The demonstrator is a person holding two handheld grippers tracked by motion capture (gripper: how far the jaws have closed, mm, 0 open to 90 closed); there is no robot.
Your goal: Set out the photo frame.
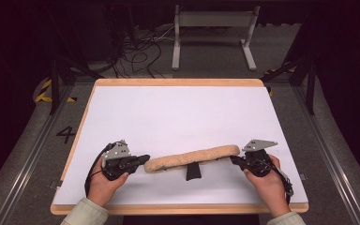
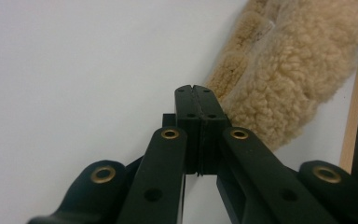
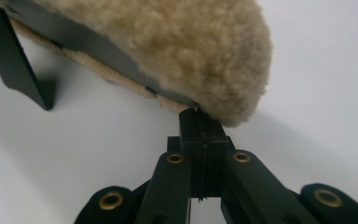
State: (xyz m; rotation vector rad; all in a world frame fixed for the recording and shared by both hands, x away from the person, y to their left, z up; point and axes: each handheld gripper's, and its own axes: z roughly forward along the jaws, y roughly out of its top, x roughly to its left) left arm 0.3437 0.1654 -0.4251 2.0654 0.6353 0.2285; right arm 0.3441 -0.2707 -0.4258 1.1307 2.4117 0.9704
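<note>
One fleece pad (image 1: 193,158), one black strap (image 1: 193,171) beneath, on table (image 1: 168,112). Two grippers: left gripper (image 1: 144,159) jaws closed, empty, beside pad end; right gripper (image 1: 233,160) jaws closed, tips under other end.

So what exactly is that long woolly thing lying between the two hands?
The woolly pad is a long, narrow strip of tan, curly fleece, like sheepskin, with a flat grey backing under the pile and a black strap or tab hanging from its middle. It lies slantwise across the white table, its right end raised. The shut fingers of the right gripper meet its underside at that end; the left gripper, also shut, sits beside the other end.
</note>
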